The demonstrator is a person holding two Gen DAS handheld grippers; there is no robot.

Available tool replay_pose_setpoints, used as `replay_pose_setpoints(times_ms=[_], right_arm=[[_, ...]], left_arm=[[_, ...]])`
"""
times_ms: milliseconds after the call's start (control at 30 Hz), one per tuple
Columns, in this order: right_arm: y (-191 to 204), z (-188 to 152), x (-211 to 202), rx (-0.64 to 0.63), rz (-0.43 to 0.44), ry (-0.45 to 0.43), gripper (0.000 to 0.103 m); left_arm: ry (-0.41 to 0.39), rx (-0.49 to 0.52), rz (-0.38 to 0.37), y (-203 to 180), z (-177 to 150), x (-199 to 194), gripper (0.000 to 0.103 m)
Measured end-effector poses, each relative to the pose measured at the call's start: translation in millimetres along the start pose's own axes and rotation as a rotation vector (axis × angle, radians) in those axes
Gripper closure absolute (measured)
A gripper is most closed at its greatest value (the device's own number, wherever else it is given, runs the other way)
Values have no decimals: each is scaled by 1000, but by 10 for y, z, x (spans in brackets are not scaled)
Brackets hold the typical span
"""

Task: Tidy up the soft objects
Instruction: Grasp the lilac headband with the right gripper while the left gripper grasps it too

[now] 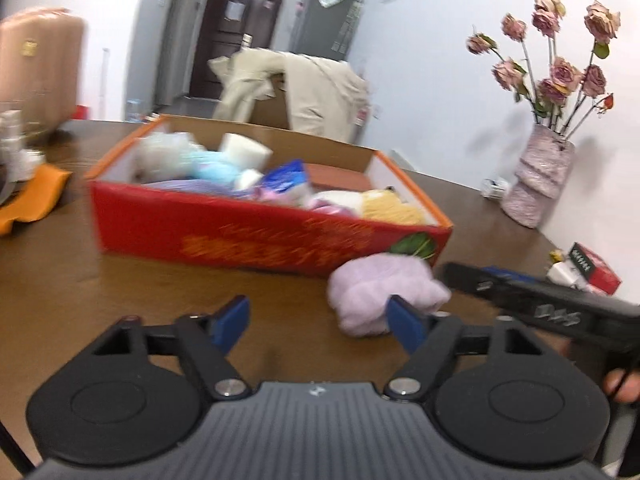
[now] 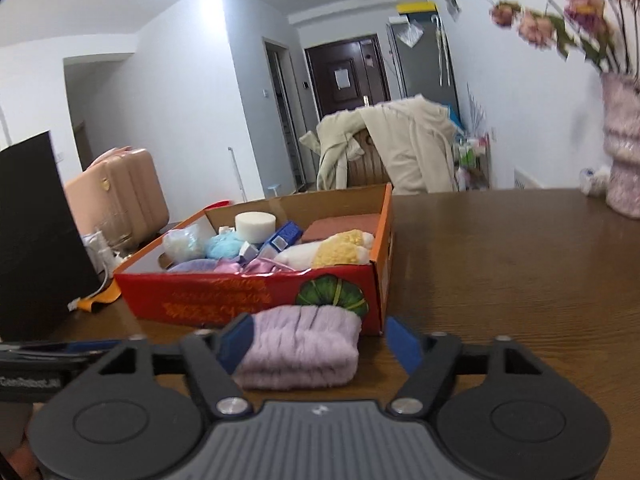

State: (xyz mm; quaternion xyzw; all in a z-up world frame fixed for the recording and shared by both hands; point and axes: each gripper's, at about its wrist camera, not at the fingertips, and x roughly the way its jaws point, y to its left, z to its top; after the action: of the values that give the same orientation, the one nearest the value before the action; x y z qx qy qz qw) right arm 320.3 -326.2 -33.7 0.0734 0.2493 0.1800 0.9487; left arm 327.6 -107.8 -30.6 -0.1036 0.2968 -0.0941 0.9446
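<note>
A folded lilac fuzzy cloth [image 1: 380, 292] lies on the brown table just in front of a red cardboard box [image 1: 248, 232] that holds several soft items. My left gripper [image 1: 320, 320] is open and empty, low over the table, with its right finger beside the cloth. In the right wrist view the cloth [image 2: 300, 344] sits between the spread fingers of my right gripper [image 2: 320, 340], which is open around it; the box [image 2: 224, 300] stands right behind it. The right gripper also shows as a black body in the left wrist view [image 1: 540, 300].
A pink vase of dried roses [image 1: 540, 176] stands at the table's right, with a small red-and-white box [image 1: 592, 268] near it. An orange cloth [image 1: 32, 196] lies at the left. A chair draped with a beige coat [image 2: 400, 148] stands behind the table. A dark panel [image 2: 36, 240] stands at the left.
</note>
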Motion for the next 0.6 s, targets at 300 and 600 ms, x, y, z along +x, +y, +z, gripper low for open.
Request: replay_pose_setpoints(times_ms=[300, 600], right_arm=[[-164, 16, 458, 75, 2, 69, 56], [-200, -70, 547, 89, 25, 93, 85]], left_arm=[[89, -77, -83, -1, 143, 603, 53], [125, -111, -175, 78, 80, 704, 76]])
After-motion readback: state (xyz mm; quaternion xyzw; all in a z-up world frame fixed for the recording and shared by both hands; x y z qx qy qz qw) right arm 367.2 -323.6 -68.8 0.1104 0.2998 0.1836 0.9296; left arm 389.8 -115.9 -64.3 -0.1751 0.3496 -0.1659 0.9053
